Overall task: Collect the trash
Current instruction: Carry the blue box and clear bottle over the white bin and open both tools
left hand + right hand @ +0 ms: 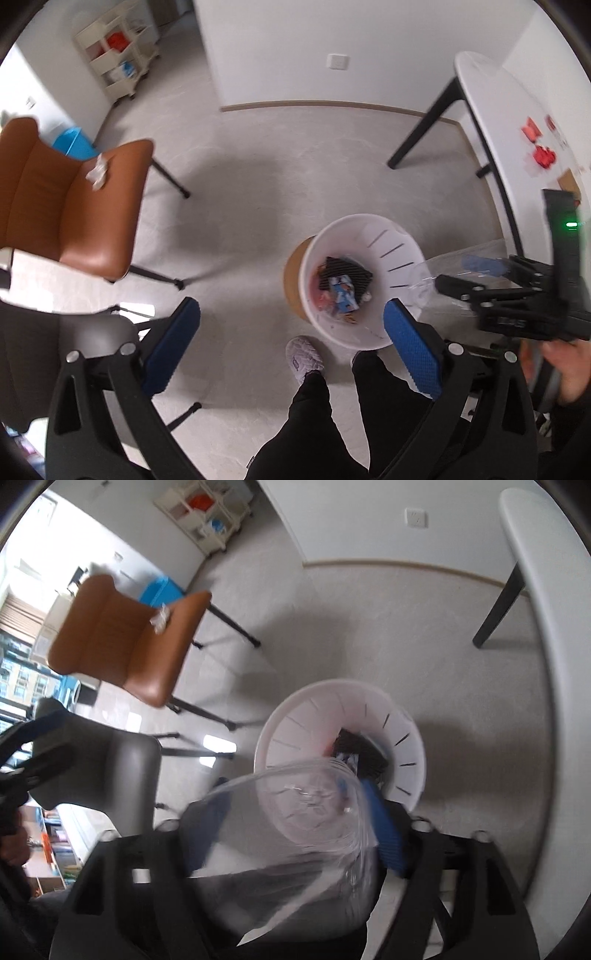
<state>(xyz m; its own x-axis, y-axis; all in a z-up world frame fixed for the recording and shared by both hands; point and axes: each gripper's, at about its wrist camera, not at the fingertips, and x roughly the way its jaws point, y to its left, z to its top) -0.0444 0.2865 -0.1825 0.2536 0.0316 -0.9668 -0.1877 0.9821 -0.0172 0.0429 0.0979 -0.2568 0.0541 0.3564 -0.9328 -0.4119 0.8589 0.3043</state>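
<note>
A white trash bin (402, 251) (314, 709) stands on the floor with wrappers (343, 284) in it. My left gripper (291, 310) hangs above the bin's near left side, its blue pads wide apart and nothing between them. My right gripper (454, 275) (295, 797) is over the bin's right rim. A clear plastic cup (424, 280) (310, 805) lies loose between its spread fingers, mouth toward the bin; the pads do not seem to press it. A crumpled white scrap (98, 171) (159, 618) lies on the brown chair (74, 206).
A person's black trouser legs (314, 406) and pale shoe (304, 356) stand just before the bin. A white table (498, 110) with red scraps (543, 155) is at the right, a grey chair (92, 332) at the lower left, a shelf cart (118, 55) far back.
</note>
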